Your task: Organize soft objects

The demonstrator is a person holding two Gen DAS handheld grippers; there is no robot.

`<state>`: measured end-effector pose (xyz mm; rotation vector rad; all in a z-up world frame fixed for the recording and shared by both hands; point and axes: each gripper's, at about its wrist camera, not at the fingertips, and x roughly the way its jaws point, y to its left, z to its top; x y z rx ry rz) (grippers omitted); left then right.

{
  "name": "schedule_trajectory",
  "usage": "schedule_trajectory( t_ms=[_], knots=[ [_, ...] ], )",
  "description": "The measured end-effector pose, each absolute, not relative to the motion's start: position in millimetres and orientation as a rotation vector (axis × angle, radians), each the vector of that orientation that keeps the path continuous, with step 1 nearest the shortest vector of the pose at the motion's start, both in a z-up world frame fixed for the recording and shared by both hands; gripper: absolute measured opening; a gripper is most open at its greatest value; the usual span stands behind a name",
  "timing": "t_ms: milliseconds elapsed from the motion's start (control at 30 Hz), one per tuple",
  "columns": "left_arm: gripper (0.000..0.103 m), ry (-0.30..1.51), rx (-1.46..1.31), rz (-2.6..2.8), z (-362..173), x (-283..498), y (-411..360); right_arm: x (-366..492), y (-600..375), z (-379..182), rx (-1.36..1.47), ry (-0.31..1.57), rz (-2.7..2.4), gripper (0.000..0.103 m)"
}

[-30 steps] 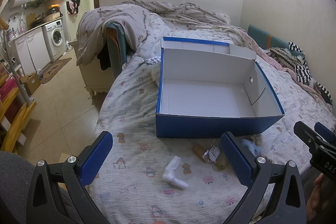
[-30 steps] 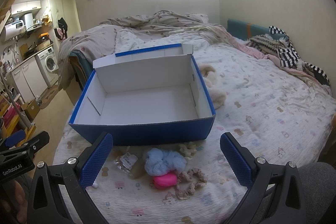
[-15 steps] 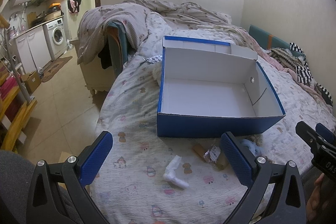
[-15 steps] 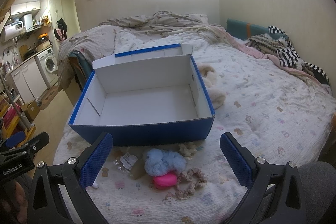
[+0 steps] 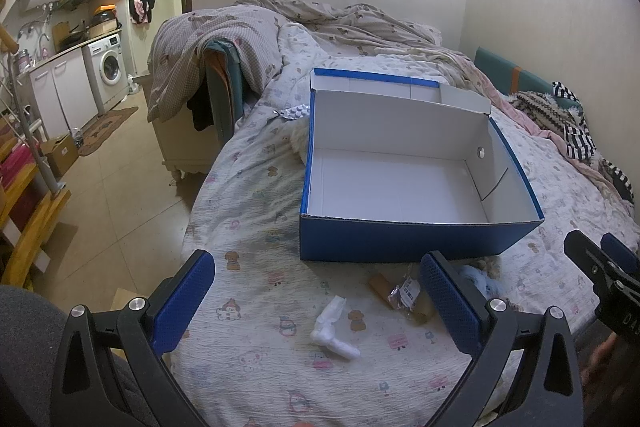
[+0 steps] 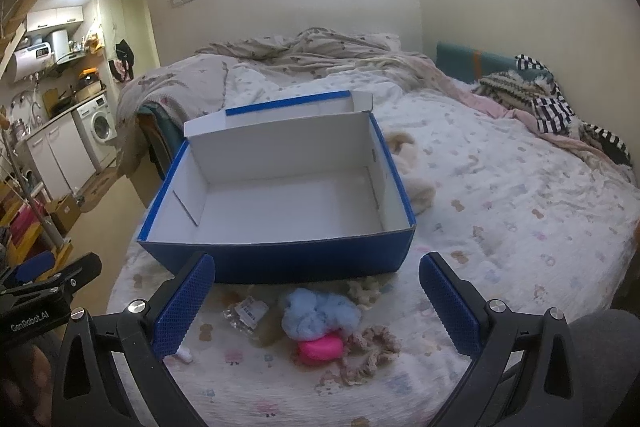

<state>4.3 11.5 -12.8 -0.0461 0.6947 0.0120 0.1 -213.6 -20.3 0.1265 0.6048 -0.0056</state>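
Note:
An empty blue box with a white inside sits on the bed. In front of it lie a light blue fluffy ball, a pink soft piece, a beige scrunchie, a cream scrunchie and a clear wrapped packet. A white crumpled piece lies nearer the left. My right gripper hangs open above the soft pile. My left gripper is open over the white piece. Both are empty.
A beige plush lies by the box's right wall. Rumpled bedding and striped clothes cover the far bed. The bed edge drops to a tiled floor on the left, with a washing machine beyond.
Both views have shifted only slightly; the box sits a touch lower and closer in the left wrist view. Nothing was picked up or moved.

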Motion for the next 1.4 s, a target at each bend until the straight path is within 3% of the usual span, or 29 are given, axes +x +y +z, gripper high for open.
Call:
schedule_trajectory(
  t_ms=[867, 1200, 1400],
  knots=[
    [0.103, 0.744, -0.061, -0.019, -4.2, 11.9, 7.3, 13.6, -227.6, -9.8, 0.165, 0.637, 0.017, 0.103],
    [0.103, 0.892, -0.034, 0.019, -4.8, 60.2, 4.0, 51.3, -241.3, -16.2, 0.166, 0.767, 0.076, 0.103],
    [0.103, 1.041, -0.056, 0.002, -33.3, 87.4, 8.6, 78.1, -248.5, -44.9, 0.179, 0.936, 0.103, 0.103]
  ],
)
